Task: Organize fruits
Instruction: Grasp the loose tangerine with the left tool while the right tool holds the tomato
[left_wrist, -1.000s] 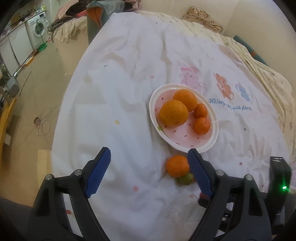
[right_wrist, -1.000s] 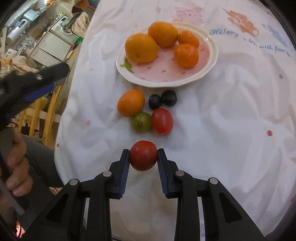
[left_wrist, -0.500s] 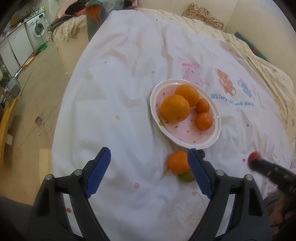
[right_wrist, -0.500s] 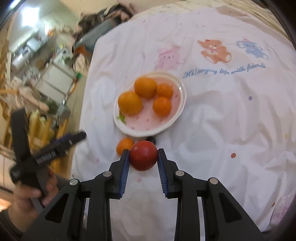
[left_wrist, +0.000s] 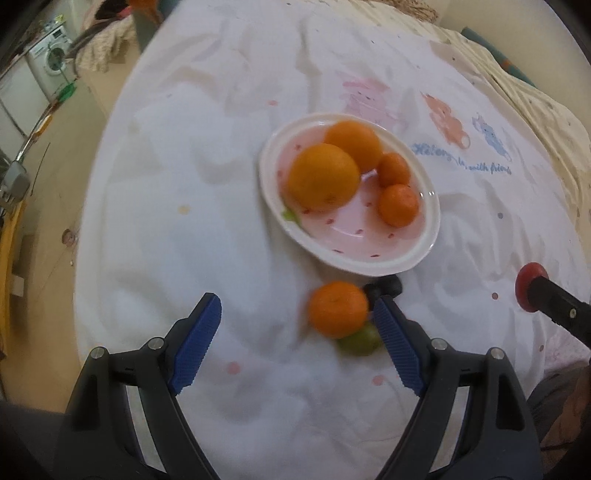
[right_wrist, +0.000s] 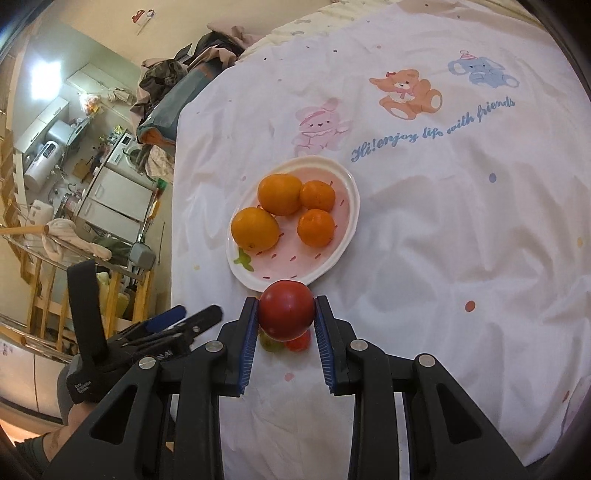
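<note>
A white oval plate with a pink middle holds two big oranges and two small mandarins on the white cloth. My right gripper is shut on a red tomato and holds it above the cloth, just in front of the plate; the tomato also shows in the left wrist view. My left gripper is open and empty, low over the cloth. A loose mandarin, a green fruit and a dark plum lie by its right finger.
Another red fruit and the green fruit peek out under the held tomato. The cloth's left edge drops to the floor. A washing machine and clutter stand beyond. Bedding lies at the far right.
My right gripper has lifted the tomato off the cloth and swung it higher toward the plate. My left gripper has moved a little closer to the loose mandarin.
</note>
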